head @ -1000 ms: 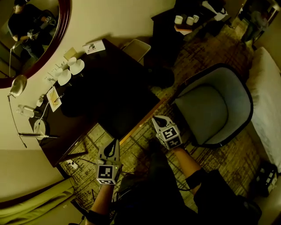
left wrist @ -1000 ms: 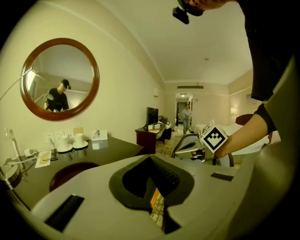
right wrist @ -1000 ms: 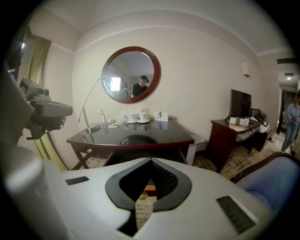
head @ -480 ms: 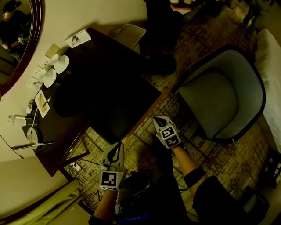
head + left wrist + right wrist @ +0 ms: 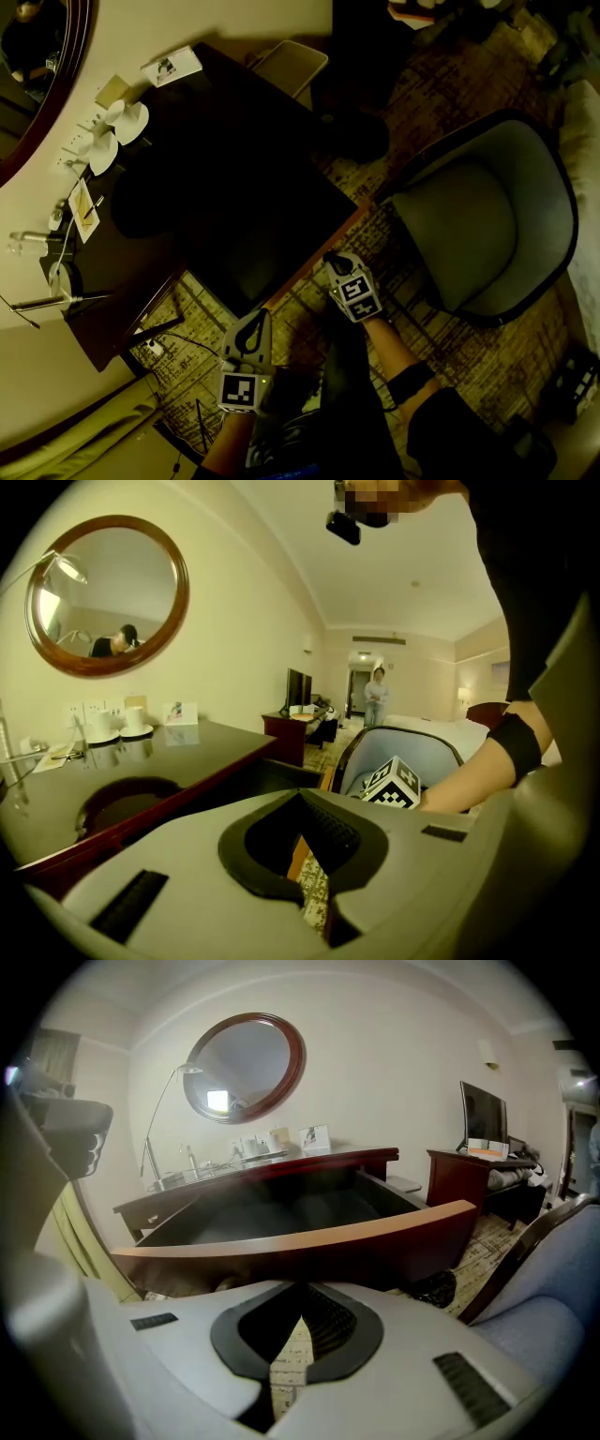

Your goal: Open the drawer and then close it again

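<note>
My left gripper (image 5: 253, 321) and right gripper (image 5: 335, 262), both closed and empty, near the open drawer (image 5: 300, 1232) front.

wall (image 5: 394, 1072): cream, rnd mirror (image 5: 108, 597) | floor: patt. carpet (image 5: 497, 352) | furn: grey armchair (image 5: 478, 220) | light: dim

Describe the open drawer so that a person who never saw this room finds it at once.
Look for the dark desk against the wall, below the round mirror. The drawer is pulled out from its front, over the patterned carpet. Its wide, curved front with a pale top edge sets it apart.
</note>
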